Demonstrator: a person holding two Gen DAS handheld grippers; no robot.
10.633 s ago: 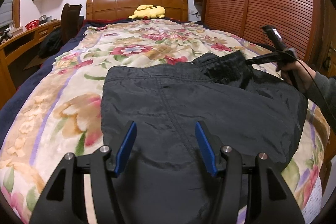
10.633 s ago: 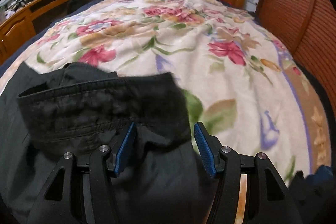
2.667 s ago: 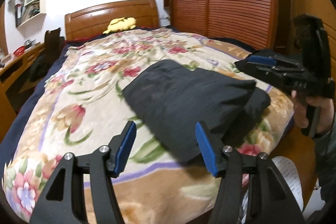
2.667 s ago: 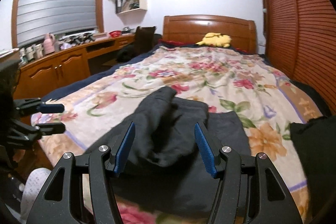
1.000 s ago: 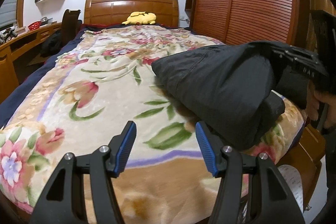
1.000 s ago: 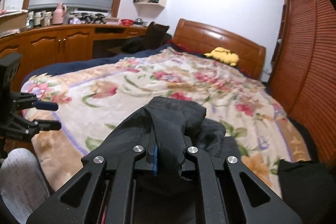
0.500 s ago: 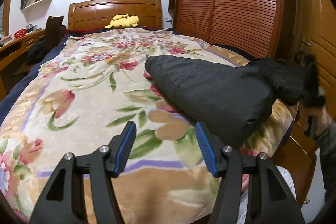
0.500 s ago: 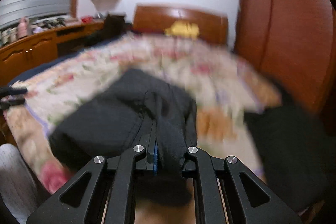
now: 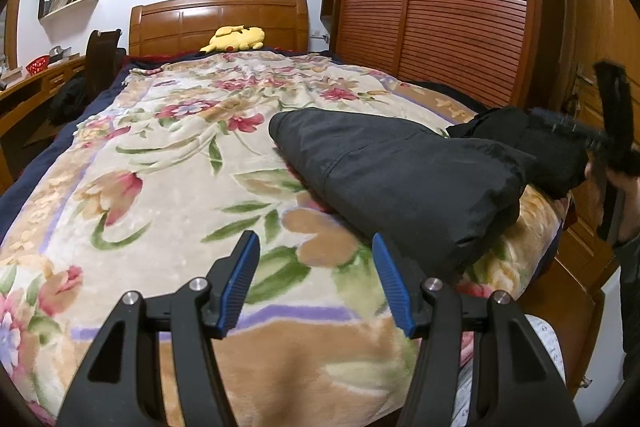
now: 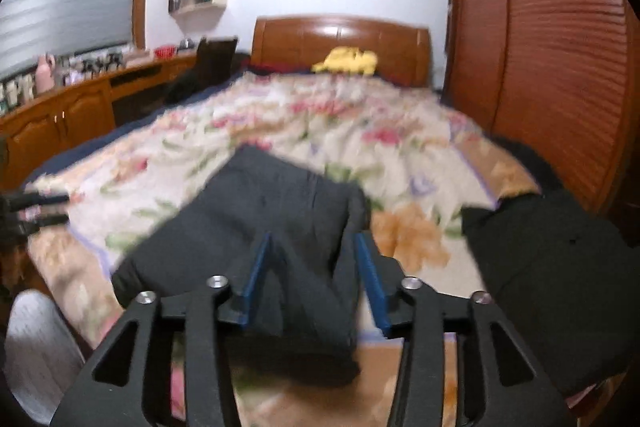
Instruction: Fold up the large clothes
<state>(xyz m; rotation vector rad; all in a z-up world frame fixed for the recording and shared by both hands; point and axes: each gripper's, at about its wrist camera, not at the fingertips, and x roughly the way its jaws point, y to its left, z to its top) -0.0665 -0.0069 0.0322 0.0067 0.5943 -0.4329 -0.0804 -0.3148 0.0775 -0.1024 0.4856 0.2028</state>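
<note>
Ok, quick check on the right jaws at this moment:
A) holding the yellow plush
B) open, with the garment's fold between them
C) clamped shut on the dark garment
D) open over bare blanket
B: in the right wrist view the right gripper has its blue pads spread apart, with a fold of the dark garment lying between them on the blanket, not pinched.

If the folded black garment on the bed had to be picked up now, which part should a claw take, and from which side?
Probably the thick rolled end of the folded black garment nearest the foot of the bed. There the layers stack into a raised, rounded edge lifted off the floral blanket, so the open right claw, already astride it, could close in from the foot end. The flat top offers nothing to pinch.
</note>
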